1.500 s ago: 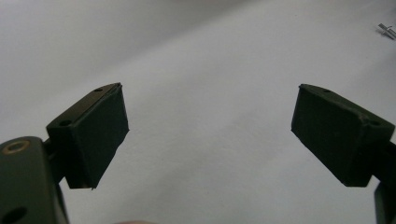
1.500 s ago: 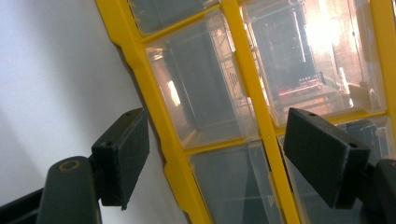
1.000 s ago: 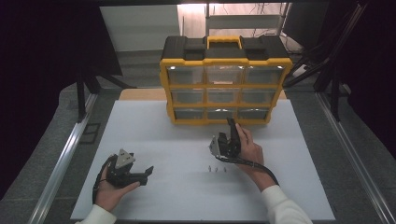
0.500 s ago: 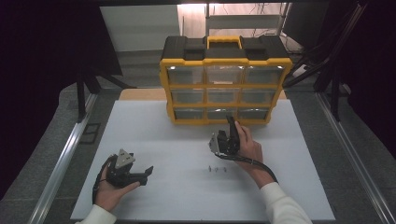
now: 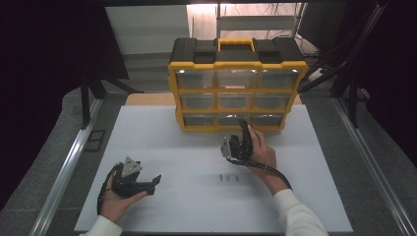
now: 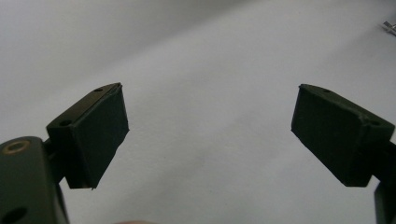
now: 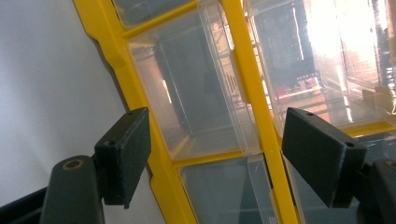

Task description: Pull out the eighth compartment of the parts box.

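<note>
the yellow organizer (image 5: 237, 91) is standing upright at the far middle of the white table (image 5: 162, 132), its black top and yellow handle facing up and its clear drawers facing the person. the right tongs (image 5: 238, 143) are hanging just in front of its bottom row, near the middle drawer, held in the right hand (image 5: 261, 153). in the right gripper view the right tongs (image 7: 215, 140) are standing wide apart with nothing between them, one jaw lying over the outer yellow frame and the other past a yellow divider, framing a clear drawer (image 7: 196, 88); whether they are touching the front cannot be told.

the left tongs (image 5: 156, 180) are resting low at the near left of the table in the left hand (image 5: 118, 196), well apart from the organizer, and in the left gripper view the left tongs (image 6: 205, 135) are gaping, released, over bare white surface.

a few small screws (image 5: 228, 178) are lying between the two hands, nearer the right forearm; they are too small to make out clearly, and one is cut off at the top right corner of the left gripper view. open table is spreading left and right of the organizer and along the near edge. the drawers' contents are being washed out by glare and reflections.
</note>
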